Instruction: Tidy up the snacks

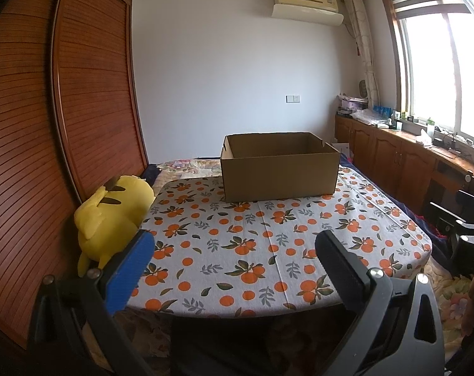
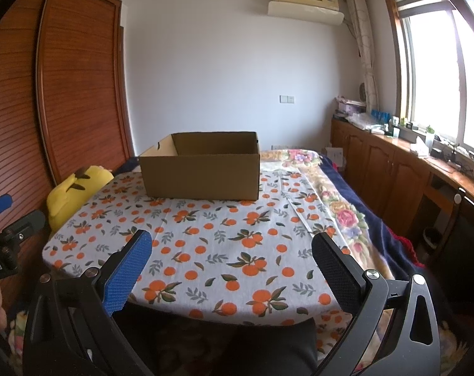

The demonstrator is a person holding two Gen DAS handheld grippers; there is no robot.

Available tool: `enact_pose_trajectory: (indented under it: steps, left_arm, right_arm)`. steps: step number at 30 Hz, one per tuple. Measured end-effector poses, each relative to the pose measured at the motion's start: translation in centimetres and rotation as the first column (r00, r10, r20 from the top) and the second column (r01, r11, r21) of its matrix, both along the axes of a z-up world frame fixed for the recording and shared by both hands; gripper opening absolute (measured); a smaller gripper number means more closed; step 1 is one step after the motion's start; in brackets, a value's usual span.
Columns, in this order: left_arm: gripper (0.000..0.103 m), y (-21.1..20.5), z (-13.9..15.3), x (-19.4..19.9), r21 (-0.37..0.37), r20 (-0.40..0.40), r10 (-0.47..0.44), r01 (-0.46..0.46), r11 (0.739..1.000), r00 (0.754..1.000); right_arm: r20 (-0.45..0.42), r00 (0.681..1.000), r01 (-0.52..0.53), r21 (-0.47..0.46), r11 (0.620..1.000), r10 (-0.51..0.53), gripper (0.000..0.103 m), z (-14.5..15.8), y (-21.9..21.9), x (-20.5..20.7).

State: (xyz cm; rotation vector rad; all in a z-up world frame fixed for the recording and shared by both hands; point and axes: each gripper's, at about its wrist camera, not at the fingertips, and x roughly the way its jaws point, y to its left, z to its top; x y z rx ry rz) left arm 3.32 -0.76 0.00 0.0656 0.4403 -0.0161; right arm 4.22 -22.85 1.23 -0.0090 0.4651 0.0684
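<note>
The left gripper [image 1: 234, 263] and the right gripper [image 2: 230, 263] both hang wide apart with nothing between their fingers, above the near edge of the orange-print tablecloth [image 1: 268, 250]. Farther back on that cloth stands an open cardboard box [image 1: 279, 169], with a yellow plush toy [image 1: 111, 216] at the cloth's left edge.

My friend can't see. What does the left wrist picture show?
An open cardboard box sits at the far side of a table covered in an orange-fruit cloth, with no snacks in sight. The left hand-held gripper is open at the near edge, holding nothing. A yellow plush toy lies beside the table's left edge.
</note>
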Motion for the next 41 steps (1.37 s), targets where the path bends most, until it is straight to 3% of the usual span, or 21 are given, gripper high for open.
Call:
enact_pose_trajectory:
  steps: [41]
  left_arm:
    - [0.103,-0.16,0.23,-0.33,0.005,0.010,-0.002,0.002,1.000,1.000]
  right_arm:
    - [0.001,1.000,-0.005,-0.002,1.000,0.005,0.103,-0.16,0.23,-0.10]
